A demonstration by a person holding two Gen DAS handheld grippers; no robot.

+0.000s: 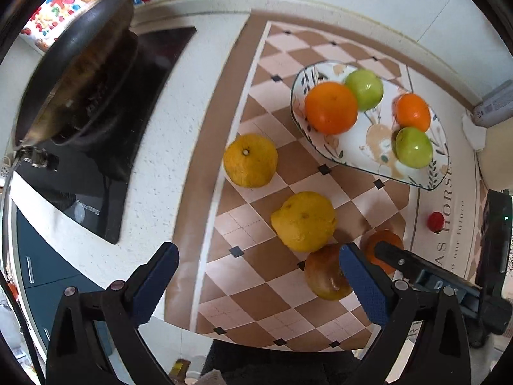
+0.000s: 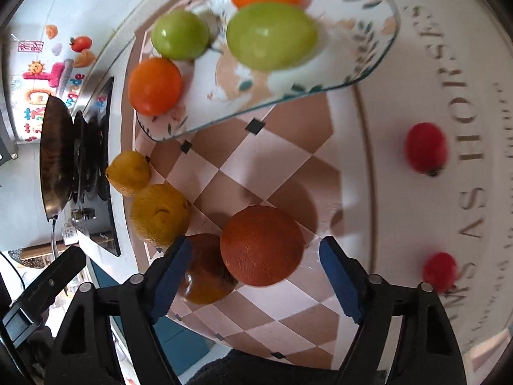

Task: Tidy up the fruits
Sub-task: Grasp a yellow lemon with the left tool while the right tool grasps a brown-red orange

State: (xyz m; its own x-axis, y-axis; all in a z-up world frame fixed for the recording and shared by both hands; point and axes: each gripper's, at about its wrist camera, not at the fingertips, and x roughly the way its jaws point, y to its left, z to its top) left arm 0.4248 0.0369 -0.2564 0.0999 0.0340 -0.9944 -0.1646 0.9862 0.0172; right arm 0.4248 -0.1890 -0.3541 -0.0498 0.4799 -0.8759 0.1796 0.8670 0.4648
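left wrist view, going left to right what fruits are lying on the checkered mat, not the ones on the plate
Bumpy yellow citrus → yellow lemon-like fruit → brownish fruit → dark orange, partly hidden behind the claw finger.

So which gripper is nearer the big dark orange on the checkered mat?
Right. The right gripper is open with the dark orange between its fingers, untouched. The left gripper is open over bare mat, the orange just outside its right finger.
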